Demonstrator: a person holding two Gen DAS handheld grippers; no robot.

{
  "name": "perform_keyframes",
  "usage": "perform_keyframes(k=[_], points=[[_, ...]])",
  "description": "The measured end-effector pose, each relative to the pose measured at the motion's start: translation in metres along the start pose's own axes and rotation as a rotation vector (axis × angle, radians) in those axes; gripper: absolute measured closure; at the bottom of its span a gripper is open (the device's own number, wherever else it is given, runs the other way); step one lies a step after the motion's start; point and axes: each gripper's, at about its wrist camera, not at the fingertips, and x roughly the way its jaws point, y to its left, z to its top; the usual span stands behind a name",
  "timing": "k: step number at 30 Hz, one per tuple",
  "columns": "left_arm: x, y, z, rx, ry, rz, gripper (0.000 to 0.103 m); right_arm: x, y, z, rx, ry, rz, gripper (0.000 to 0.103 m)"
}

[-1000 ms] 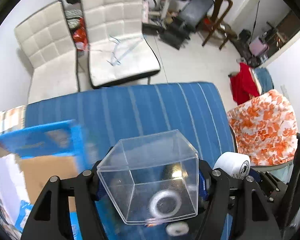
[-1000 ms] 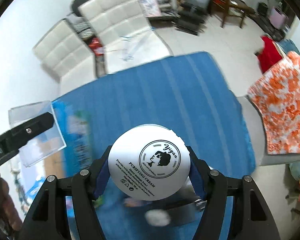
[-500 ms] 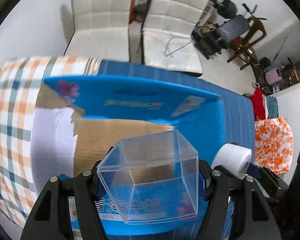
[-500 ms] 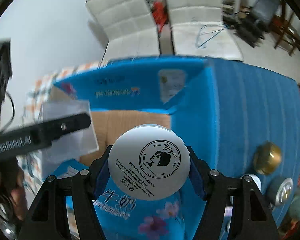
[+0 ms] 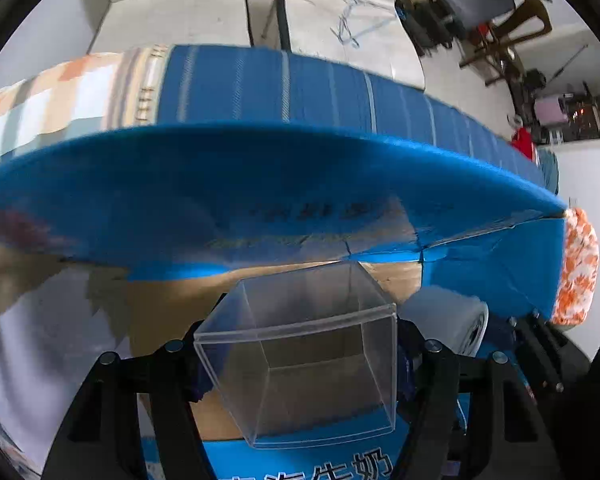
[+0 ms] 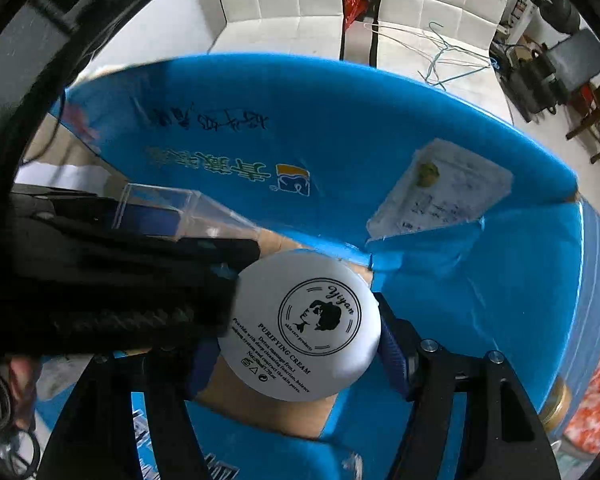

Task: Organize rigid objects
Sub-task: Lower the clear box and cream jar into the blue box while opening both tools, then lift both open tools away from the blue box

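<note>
My left gripper (image 5: 300, 364) is shut on a clear plastic cube box (image 5: 304, 356) and holds it over the open blue cardboard carton (image 5: 260, 184), above its brown inside floor. My right gripper (image 6: 300, 328) is shut on a white round cream jar (image 6: 304, 326) with a black printed label, also over the carton (image 6: 340, 128). The jar shows in the left wrist view (image 5: 448, 320) just right of the cube. The left gripper and the cube (image 6: 180, 212) show at the left of the right wrist view, close beside the jar.
The carton stands on a table with a blue striped cloth (image 5: 340, 88) and a checked cloth (image 5: 60, 92). A gold-lidded jar (image 6: 556, 404) lies right of the carton. Two white padded chairs (image 6: 300, 4) stand beyond the table.
Both grippers have moved forward and down into the open carton with their loads. The carton's back flap now fills both views, and the two grippers are closer together.
</note>
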Motion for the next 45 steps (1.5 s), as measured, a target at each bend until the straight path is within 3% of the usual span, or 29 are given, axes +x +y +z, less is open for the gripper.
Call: perform_keyframes(k=[4, 14, 17, 19, 22, 34, 45], points=[[0.013, -0.005, 0.006, 0.030, 0.033, 0.048, 0.039, 0.013, 0.000, 0.010, -0.015, 0.019, -0.013, 0.032], [0.012, 0.006, 0.005, -0.022, 0.048, 0.036, 0.037, 0.022, -0.009, 0.031, 0.038, 0.052, 0.006, 0.026], [0.010, 0.007, 0.002, -0.032, 0.050, 0.036, 0.027, 0.014, -0.010, 0.028, 0.054, 0.032, -0.001, 0.019], [0.004, 0.007, -0.002, -0.046, 0.028, 0.018, 0.010, 0.005, -0.012, 0.024, 0.069, 0.011, -0.040, 0.018], [-0.013, 0.009, -0.013, -0.056, -0.031, 0.017, 0.001, -0.009, -0.014, 0.012, 0.120, -0.011, -0.044, 0.007], [-0.070, 0.004, -0.081, -0.022, -0.222, 0.166, 0.001, -0.071, -0.013, -0.048, 0.240, -0.107, -0.083, 0.006], [-0.131, -0.023, -0.142, -0.015, -0.406, 0.268, 0.001, -0.175, 0.025, -0.117, 0.238, -0.233, -0.070, 0.006]])
